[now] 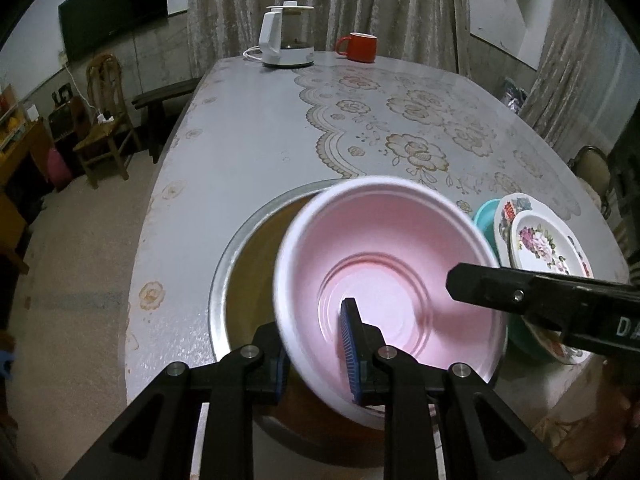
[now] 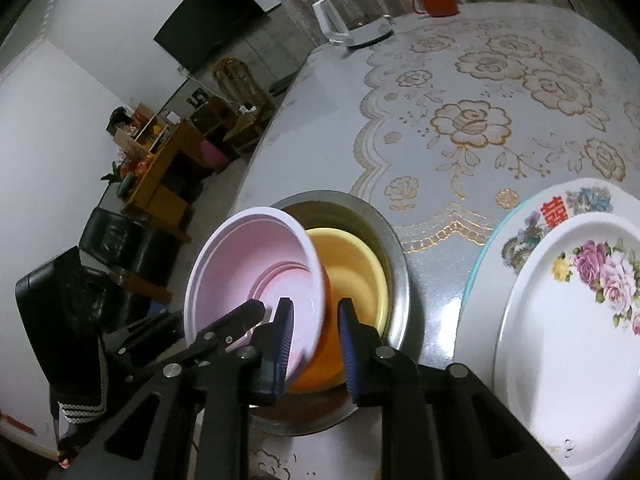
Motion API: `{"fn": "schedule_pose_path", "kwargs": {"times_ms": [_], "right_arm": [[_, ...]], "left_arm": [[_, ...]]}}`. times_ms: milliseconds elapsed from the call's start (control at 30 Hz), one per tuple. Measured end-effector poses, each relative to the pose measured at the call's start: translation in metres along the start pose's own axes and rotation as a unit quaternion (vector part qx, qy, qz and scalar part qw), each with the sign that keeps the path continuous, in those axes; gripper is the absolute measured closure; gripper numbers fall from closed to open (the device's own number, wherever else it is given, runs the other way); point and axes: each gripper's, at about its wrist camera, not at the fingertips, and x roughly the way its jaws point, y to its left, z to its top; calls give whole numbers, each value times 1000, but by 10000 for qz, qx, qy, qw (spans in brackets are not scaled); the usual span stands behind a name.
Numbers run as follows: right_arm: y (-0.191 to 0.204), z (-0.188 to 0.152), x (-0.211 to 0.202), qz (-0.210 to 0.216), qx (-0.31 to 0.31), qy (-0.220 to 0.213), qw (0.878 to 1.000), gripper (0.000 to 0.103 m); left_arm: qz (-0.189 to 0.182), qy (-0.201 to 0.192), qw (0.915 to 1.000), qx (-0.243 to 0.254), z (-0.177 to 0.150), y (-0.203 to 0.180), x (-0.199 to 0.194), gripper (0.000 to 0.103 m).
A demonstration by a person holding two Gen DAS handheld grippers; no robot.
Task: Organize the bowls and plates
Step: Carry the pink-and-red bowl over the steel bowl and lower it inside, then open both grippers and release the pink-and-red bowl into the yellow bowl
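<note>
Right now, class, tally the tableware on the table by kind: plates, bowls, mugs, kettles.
Plates: 3 (teal plate, red-character plate, flowered plate)
Bowls: 3 (pink bowl, yellow bowl, metal basin)
Mugs: 1 (red mug)
Kettles: 1 (white kettle)
Total: 8

Pale patterned curtains [image 1: 328, 4] hang behind the desk's far edge, and more drape the right wall. A dark board [image 1: 114, 4] is mounted on the white left wall. Below it stand a wooden chair [image 1: 106, 120], a dark bench [image 1: 164, 96] and a wooden cabinet [image 2: 160, 172]. The floor [image 1: 76, 280] is bare and dull under dim light.
</note>
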Motion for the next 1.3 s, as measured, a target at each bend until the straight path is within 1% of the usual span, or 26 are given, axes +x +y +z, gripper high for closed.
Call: {"fn": "schedule_pose_path", "kwargs": {"times_ms": [100,133,167,233,300,367,467,500,533,633,667,733,800,833,867,967,1033,1100,1167,1233,1300], "right_arm": [[-6,0,0,-129,140,38,9998,79],[-7,-1,0,-157,172,55,9997,78],[-9,-1,-1,-125,230,46,9996,78],[-10,0,-1,-126,242,44,9996,78],[-5,1,2,-174,68,-1,9998,78],[0,1,7,-176,-79,25,9998,83],[7,1,11,-262,-217,-30,9994,83],[9,1,12,-232,-249,-24,9994,83],[9,1,12,-219,-251,-16,9994,83],[4,2,12,-71,-67,50,9999,79],[2,2,11,-24,8,35,10000,77],[-1,2,4,-88,48,-67,9999,76],[-2,2,-6,-238,-13,-249,9994,76],[-2,2,-11,-256,-31,-325,9991,74],[-2,3,-17,-288,-70,-438,9986,73],[-2,3,-27,-480,-149,-623,9968,73],[-5,4,-30,-487,-127,-651,9966,73],[-9,4,-31,-470,-58,-637,9968,73],[-11,3,-31,-463,-14,-617,9970,72],[-12,2,-30,-498,21,-570,9971,68],[-13,1,-29,-525,67,-526,9972,67]], "left_arm": [[-142,18,9998,-170,2,5,0,72],[-158,-2,9996,-233,2,8,-2,67],[-154,-18,9995,-257,1,9,-3,66],[-150,-11,9996,-228,0,11,-3,67],[-113,5,9997,-213,-2,13,-2,68],[-46,-41,9998,-206,-4,16,-2,76],[74,-67,9998,-160,-5,18,-4,77],[44,-61,9998,-170,-5,18,-4,76],[0,-54,9998,-194,-4,19,-4,74],[-212,-84,9990,-382,-5,23,-8,62],[-238,-105,9989,-387,-5,22,-9,59],[-264,-203,9988,-348,-5,19,-14,57],[-351,-331,9980,-402,-5,20,-21,47],[-367,-402,9974,-470,-4,22,-24,40],[-370,-479,9966,-565,-4,26,-28,35],[-365,-648,9937,-838,-3,41,-37,35],[-307,-711,9921,-986,-2,52,-42,34],[-265,-757,9901,-1154,-3,64,-45,29],[-289,-824,9864,-1393,-6,76,-47,19],[-332,-861,9829,-1594,-9,86,-46,17],[-376,-824,9804,-1749,-13,96,-43,17]]}}
